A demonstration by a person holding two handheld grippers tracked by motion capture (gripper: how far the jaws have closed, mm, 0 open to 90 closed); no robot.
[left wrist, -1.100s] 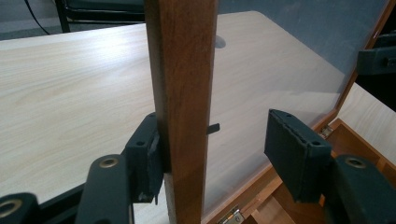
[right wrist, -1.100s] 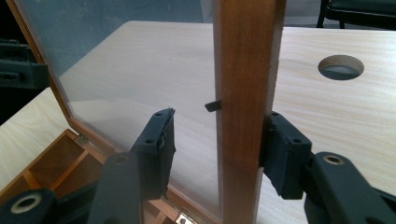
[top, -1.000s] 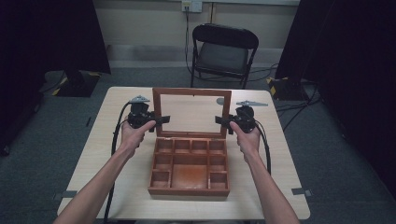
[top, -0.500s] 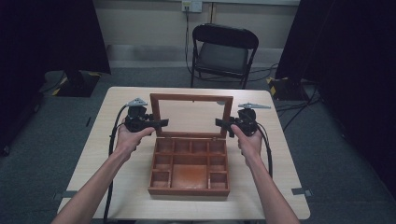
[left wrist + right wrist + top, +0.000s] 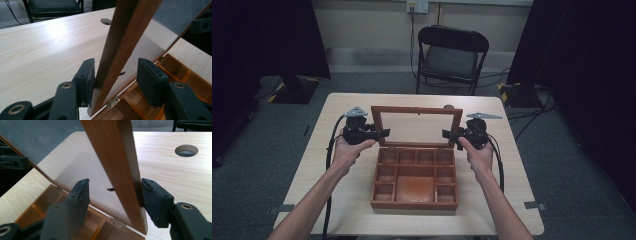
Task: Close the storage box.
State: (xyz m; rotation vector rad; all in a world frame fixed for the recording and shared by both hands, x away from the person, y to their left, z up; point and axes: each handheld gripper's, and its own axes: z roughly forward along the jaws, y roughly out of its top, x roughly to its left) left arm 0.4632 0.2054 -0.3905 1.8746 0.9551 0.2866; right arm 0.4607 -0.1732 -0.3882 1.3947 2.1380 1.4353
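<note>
A brown wooden box (image 5: 414,182) with several empty compartments lies open mid-table. Its glass-paned lid (image 5: 417,111) stands up from the rear hinges and leans forward over the box. My left gripper (image 5: 384,133) straddles the lid's left side rail (image 5: 120,47); the jaws are open, the far one touching the wood and the near one apart from it. My right gripper (image 5: 446,133) straddles the right side rail (image 5: 117,167) the same way, open, with the far jaw against the wood. A small brass hinge (image 5: 112,102) sits just below the jaws.
The light wood table (image 5: 347,200) has a round cable hole (image 5: 186,150) behind the lid. A black folding chair (image 5: 452,55) stands beyond the far edge. Cables trail from both grippers along the forearms. Bare tabletop lies to either side of the box.
Both grippers have drawn toward the person, and the lid's top edge has come forward and lower with them. The box itself has stayed put.
</note>
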